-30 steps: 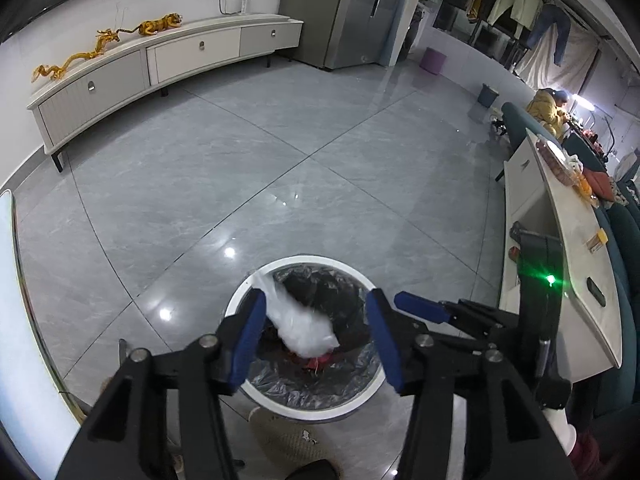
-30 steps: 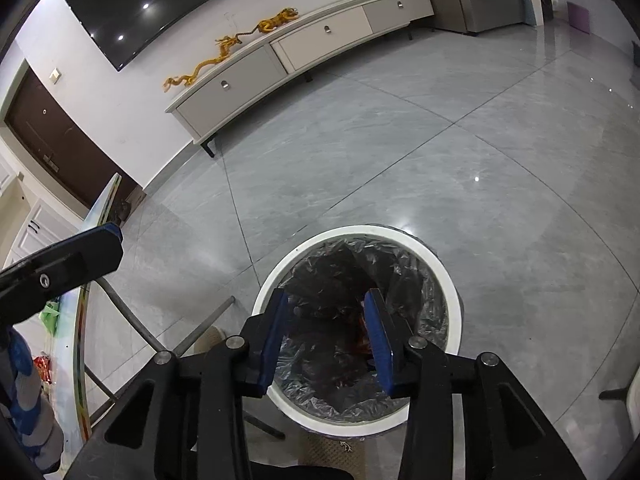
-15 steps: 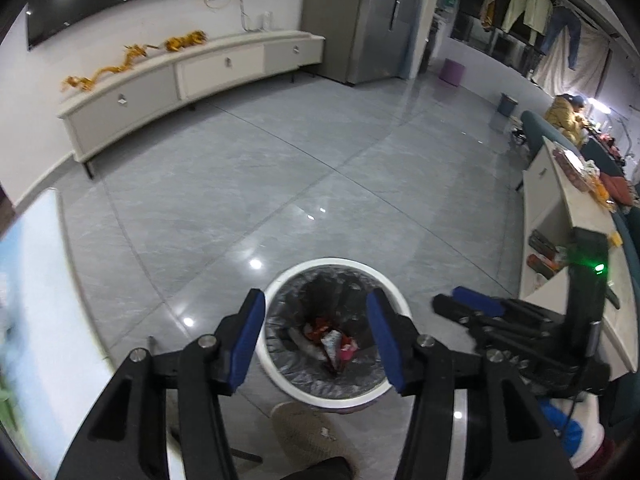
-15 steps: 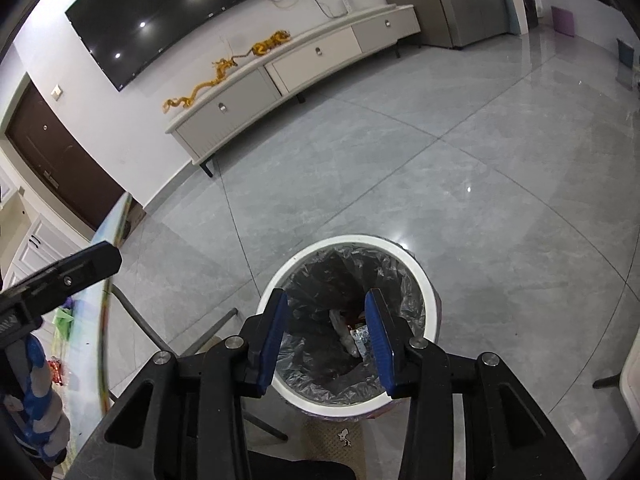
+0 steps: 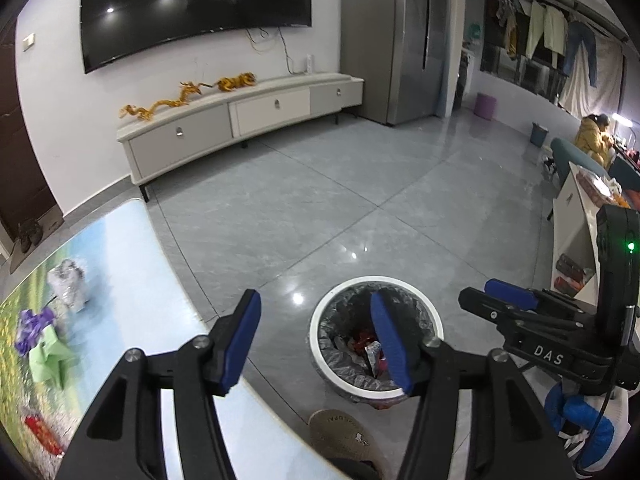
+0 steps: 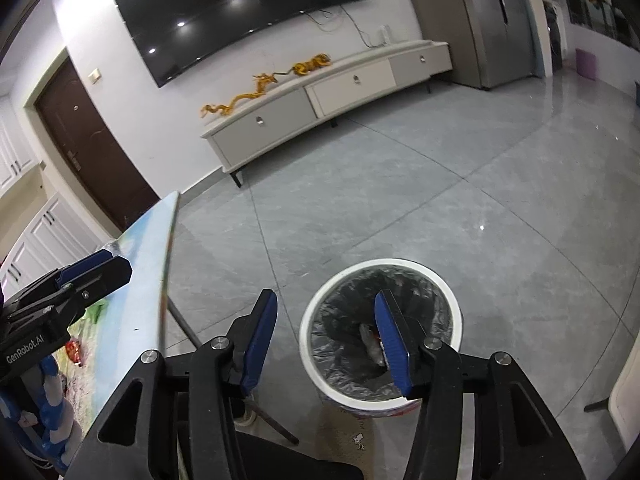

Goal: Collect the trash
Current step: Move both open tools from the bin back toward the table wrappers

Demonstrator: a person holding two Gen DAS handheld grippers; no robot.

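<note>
The white-rimmed bin (image 5: 376, 280) with a black liner stands on the floor and holds red and silver wrappers (image 5: 370, 350). My left gripper (image 5: 316, 340) hangs above and to the left of it, jaws opening, nothing between them. On the table (image 5: 132, 264) at left lie a crumpled clear wrapper (image 5: 68, 284), a purple scrap (image 5: 34, 326), green paper (image 5: 50, 356) and a red wrapper (image 5: 40, 432). My right gripper (image 6: 326, 344) hovers over the bin (image 6: 384, 262), jaws opening and empty. Each gripper shows in the other's view, the right gripper (image 5: 508, 296) and the left gripper (image 6: 92, 272).
A slippered foot (image 5: 344, 436) is just in front of the bin. The table's metal leg (image 6: 188, 328) slants down beside it. A white side table (image 5: 576, 216) stands at right, a TV cabinet (image 5: 240, 116) along the far wall, and open tiled floor between.
A white wad at the left jaws a second ago is gone from them. Both grippers have risen away from the bin and widened; the left view has swung toward the table.
</note>
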